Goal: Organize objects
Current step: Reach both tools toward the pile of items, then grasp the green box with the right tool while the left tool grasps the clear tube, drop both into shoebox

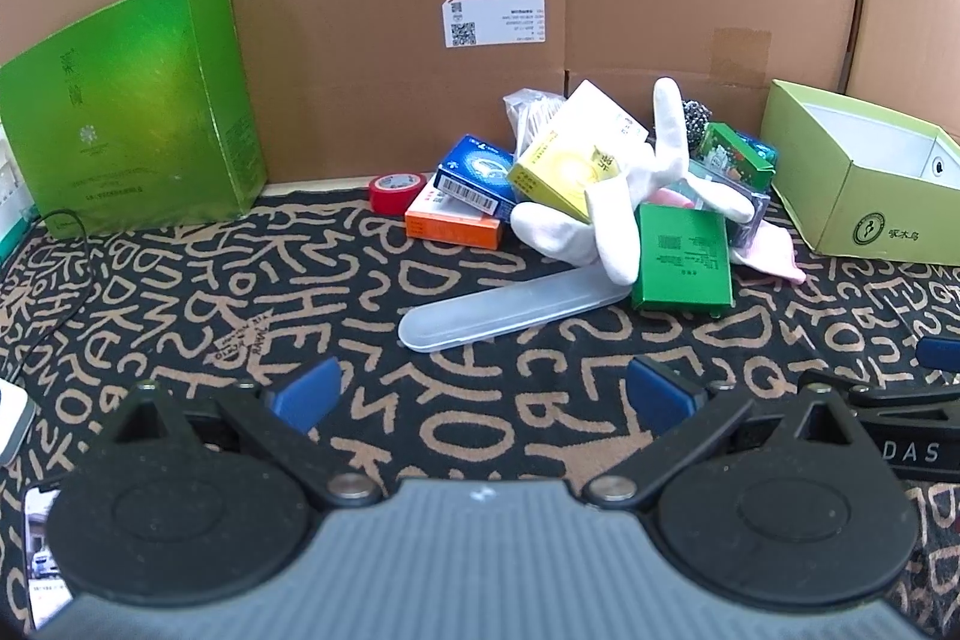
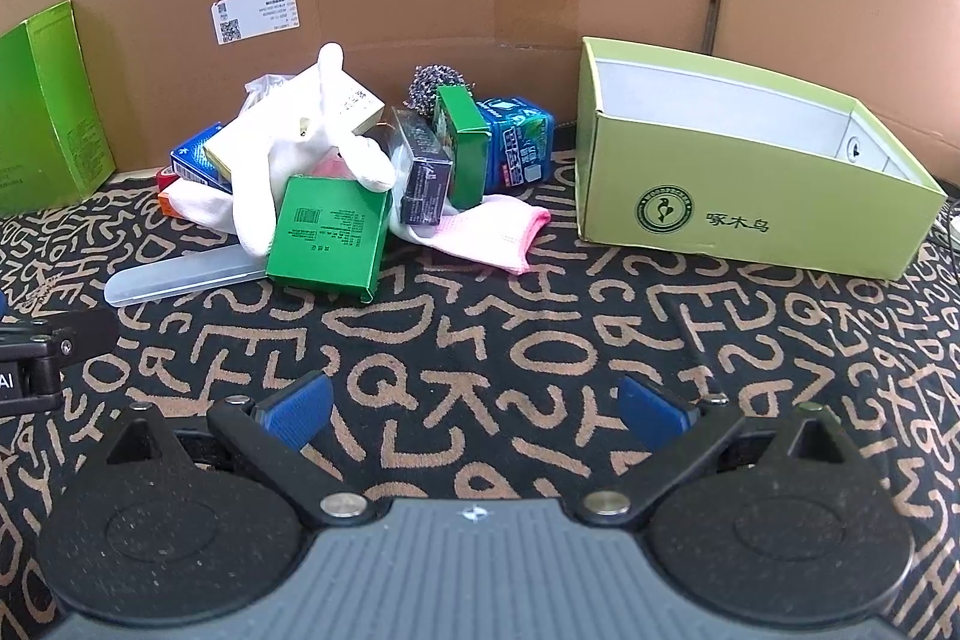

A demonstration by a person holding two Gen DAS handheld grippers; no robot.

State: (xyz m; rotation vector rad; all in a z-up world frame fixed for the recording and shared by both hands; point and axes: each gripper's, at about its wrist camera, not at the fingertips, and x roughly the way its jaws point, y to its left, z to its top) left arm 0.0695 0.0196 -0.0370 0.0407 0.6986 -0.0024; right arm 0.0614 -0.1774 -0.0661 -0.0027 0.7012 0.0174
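Both tongs released, nothing held: left gripper (image 1: 483,397), right gripper (image 2: 474,409). Pile (image 2: 336,172) lay far centre on mat, left of open bin (image 2: 750,220). Green box (image 2: 327,235) nearest: judged light, stiff; take across narrow sides. Glove (image 2: 282,148) soft, draped.

The open light-green box (image 2: 744,214) bears a round WOODPECKER emblem with 啄木鸟 beside it. "DAS" shows on the right gripper's (image 1: 900,451) black body.

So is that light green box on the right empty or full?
Seemingly empty: the open-topped light green box shows only bare white inner walls; its floor is hidden.
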